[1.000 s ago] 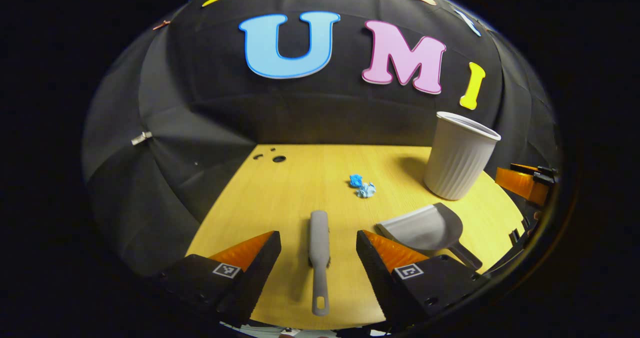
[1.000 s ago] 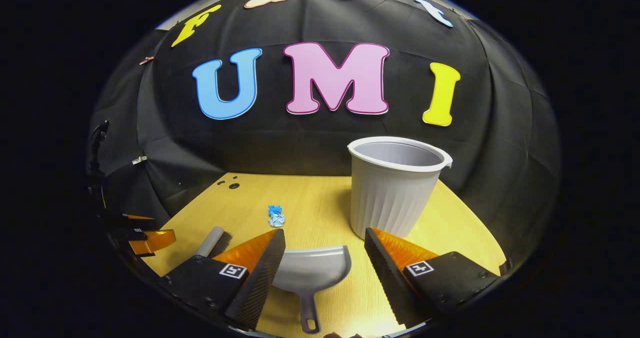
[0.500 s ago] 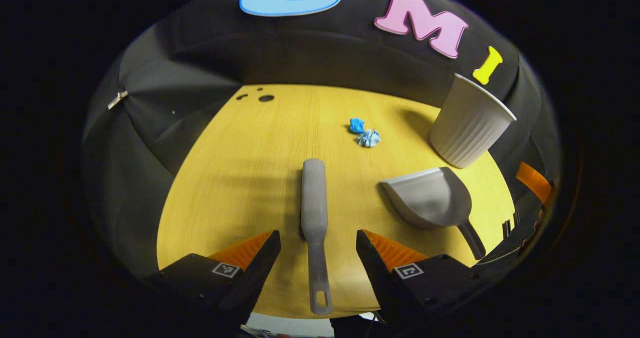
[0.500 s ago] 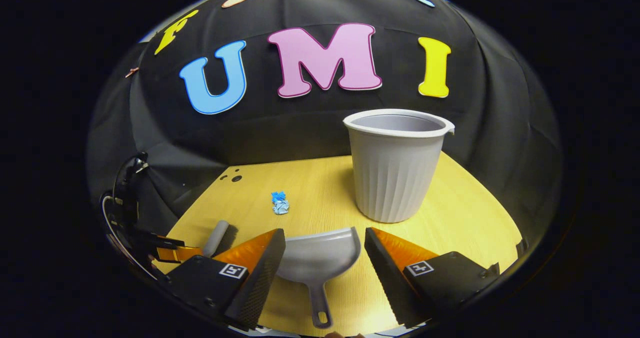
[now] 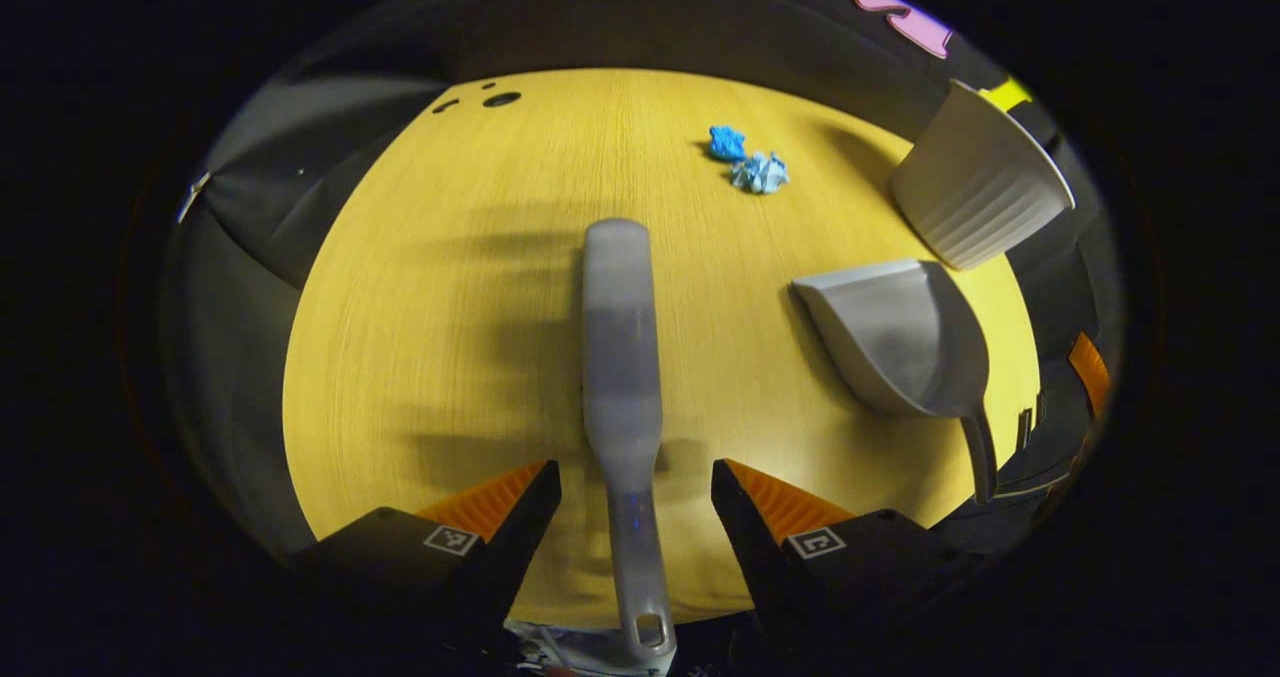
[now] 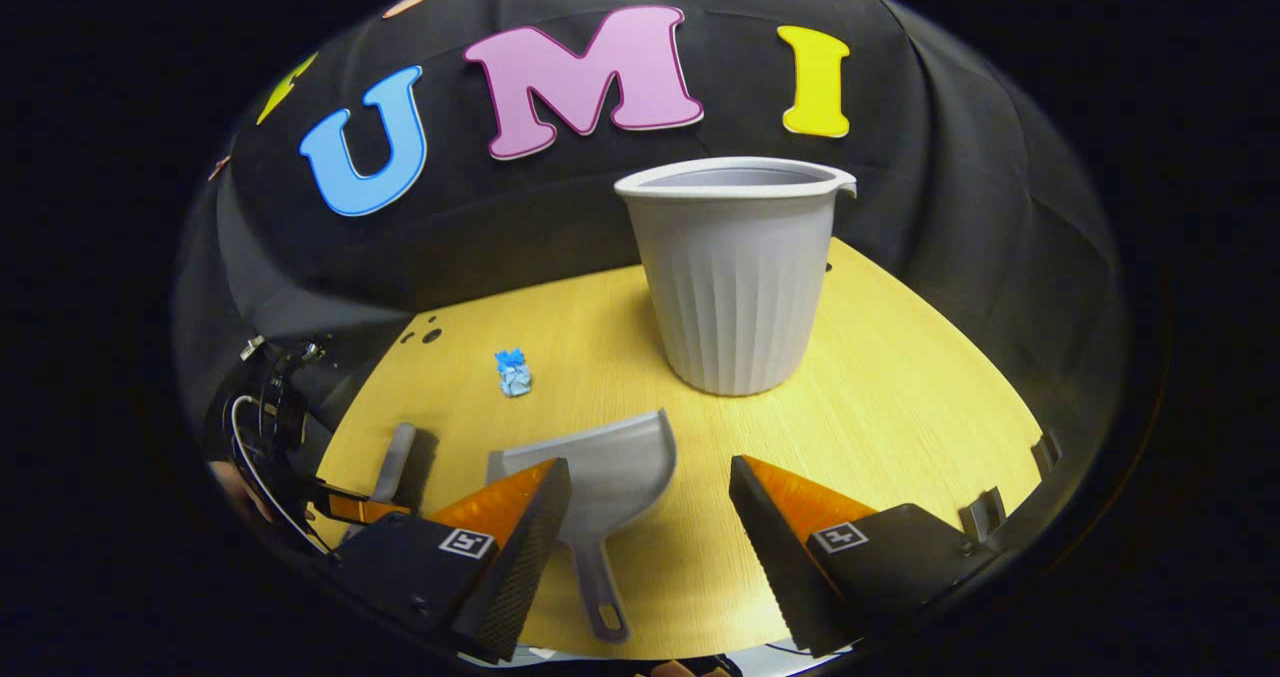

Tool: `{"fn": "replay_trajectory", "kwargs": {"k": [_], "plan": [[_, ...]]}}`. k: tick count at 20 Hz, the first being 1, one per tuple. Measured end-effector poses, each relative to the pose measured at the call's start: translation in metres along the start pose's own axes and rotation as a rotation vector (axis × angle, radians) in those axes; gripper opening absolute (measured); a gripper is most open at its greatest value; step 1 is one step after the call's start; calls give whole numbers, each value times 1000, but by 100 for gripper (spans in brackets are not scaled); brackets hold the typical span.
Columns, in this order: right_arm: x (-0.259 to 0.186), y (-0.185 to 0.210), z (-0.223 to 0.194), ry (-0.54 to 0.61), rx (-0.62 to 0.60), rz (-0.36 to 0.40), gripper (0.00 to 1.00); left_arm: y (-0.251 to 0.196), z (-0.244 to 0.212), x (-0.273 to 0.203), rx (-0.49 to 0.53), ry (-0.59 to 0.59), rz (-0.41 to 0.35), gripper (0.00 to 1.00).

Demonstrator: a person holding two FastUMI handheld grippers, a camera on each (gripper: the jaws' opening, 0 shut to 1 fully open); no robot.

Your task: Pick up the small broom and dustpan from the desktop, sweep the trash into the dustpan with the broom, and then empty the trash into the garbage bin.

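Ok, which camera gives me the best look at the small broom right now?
The left gripper view. There the small broom lies full length on the desk, its handle running back between the open left claw. The right gripper view catches just part of the small broom at the left edge, partly behind the right claw.

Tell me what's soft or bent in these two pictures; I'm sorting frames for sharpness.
Left gripper view: the broom looks smeared along its length, and the bin leans at the curved edge, with soft shadows on the table. Right gripper view: the bin and dustpan look crisp.
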State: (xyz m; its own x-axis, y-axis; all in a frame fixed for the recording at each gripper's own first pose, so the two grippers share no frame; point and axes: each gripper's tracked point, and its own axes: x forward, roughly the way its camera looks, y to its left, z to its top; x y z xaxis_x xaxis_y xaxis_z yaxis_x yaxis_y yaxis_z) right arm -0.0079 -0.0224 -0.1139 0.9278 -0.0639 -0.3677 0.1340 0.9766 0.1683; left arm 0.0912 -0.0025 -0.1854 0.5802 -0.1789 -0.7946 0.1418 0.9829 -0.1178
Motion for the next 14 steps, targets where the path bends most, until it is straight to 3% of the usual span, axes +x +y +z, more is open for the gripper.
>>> {"fn": "replay_trajectory", "kwargs": {"k": [3,8,12,14], "plan": [[1,-1,-11,21,14,0,99,-1,-4,10,-38,71,13,96],[11,3,-28,101,32,37,99,4,-7,21,-19,138,76,94],[20,12,-34,163,3,88,99,2,-3,26,22,159,102,86],[25,17,-39,195,-18,121,99,-1,-7,26,26,196,104,75]]}}
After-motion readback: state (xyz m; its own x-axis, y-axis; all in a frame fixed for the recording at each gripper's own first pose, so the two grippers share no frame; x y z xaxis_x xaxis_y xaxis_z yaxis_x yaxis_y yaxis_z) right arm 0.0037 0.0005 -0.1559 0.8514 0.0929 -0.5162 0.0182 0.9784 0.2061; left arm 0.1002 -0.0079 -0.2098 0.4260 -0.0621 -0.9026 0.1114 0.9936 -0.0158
